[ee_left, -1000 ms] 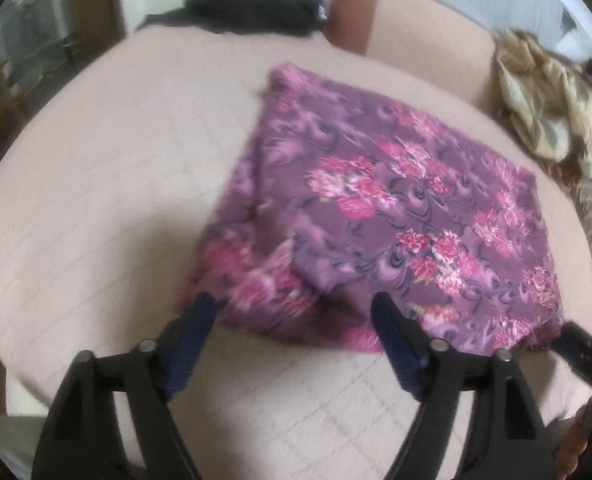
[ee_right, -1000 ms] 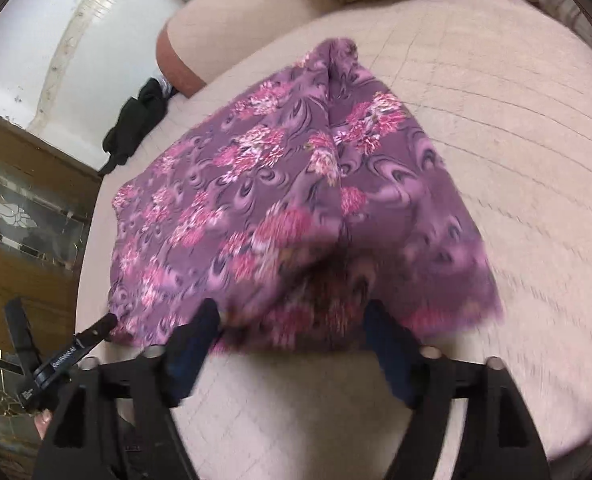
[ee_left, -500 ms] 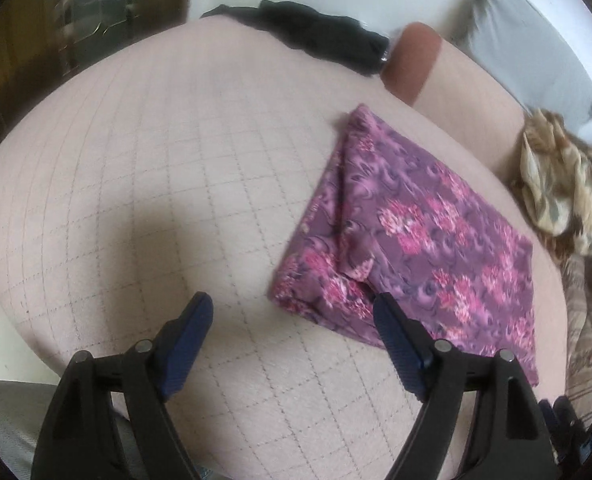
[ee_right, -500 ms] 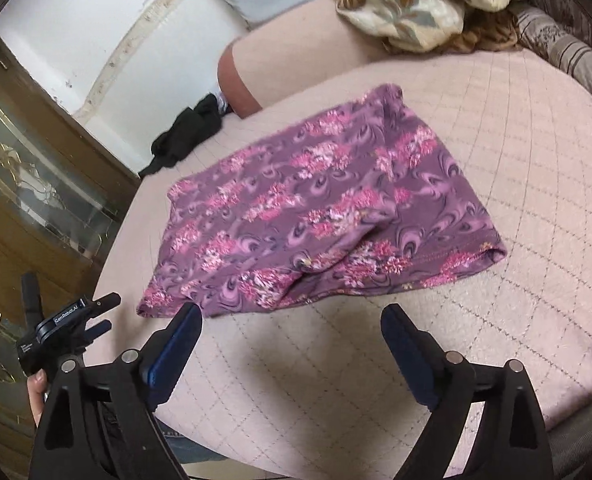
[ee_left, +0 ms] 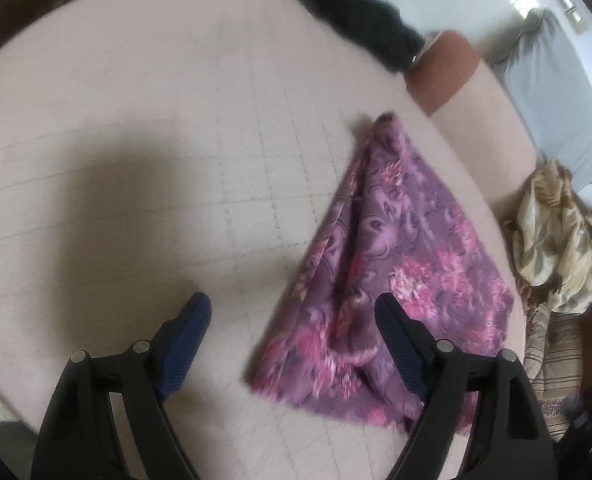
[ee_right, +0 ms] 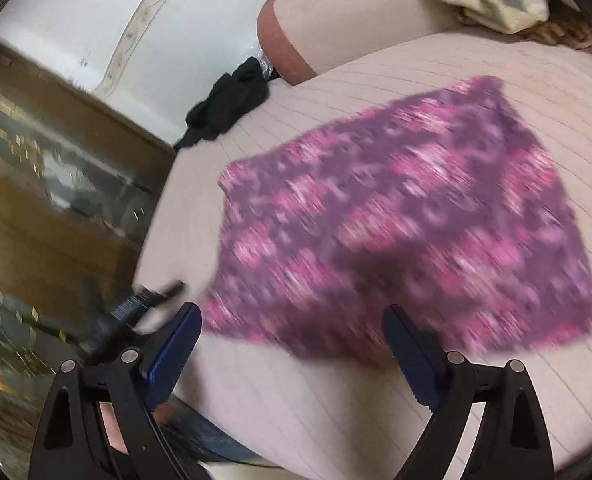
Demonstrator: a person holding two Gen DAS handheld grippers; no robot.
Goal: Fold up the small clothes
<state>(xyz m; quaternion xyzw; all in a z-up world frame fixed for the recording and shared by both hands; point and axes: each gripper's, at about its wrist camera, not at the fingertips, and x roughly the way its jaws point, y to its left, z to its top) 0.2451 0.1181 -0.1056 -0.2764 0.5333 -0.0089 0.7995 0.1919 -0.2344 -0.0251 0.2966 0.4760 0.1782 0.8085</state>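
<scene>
A purple garment with pink flowers (ee_left: pixel 391 272) lies folded flat on the pale pink quilted bed (ee_left: pixel 136 160). In the left wrist view it sits to the right. My left gripper (ee_left: pixel 292 320) is open and empty, hovering over the garment's near left edge. In the right wrist view the garment (ee_right: pixel 407 224) is blurred and fills the middle. My right gripper (ee_right: pixel 292 332) is open and empty above the garment's near edge. The tip of the left gripper (ee_right: pixel 144 300) shows at the left of the right wrist view.
A black garment (ee_left: pixel 355 12) lies at the bed's far edge by the white wall. A pink bolster (ee_left: pixel 455 80) and a grey pillow (ee_left: pixel 551 92) lie beyond. A beige patterned cloth heap (ee_left: pixel 555 240) sits at the right. A wooden glass-fronted cabinet (ee_right: pixel 56 184) stands left of the bed.
Both grippers let go of the garment and pulled back and up a second ago. Now both are swinging back towards it, left gripper turning left, right gripper moving closer; views are blurred.
</scene>
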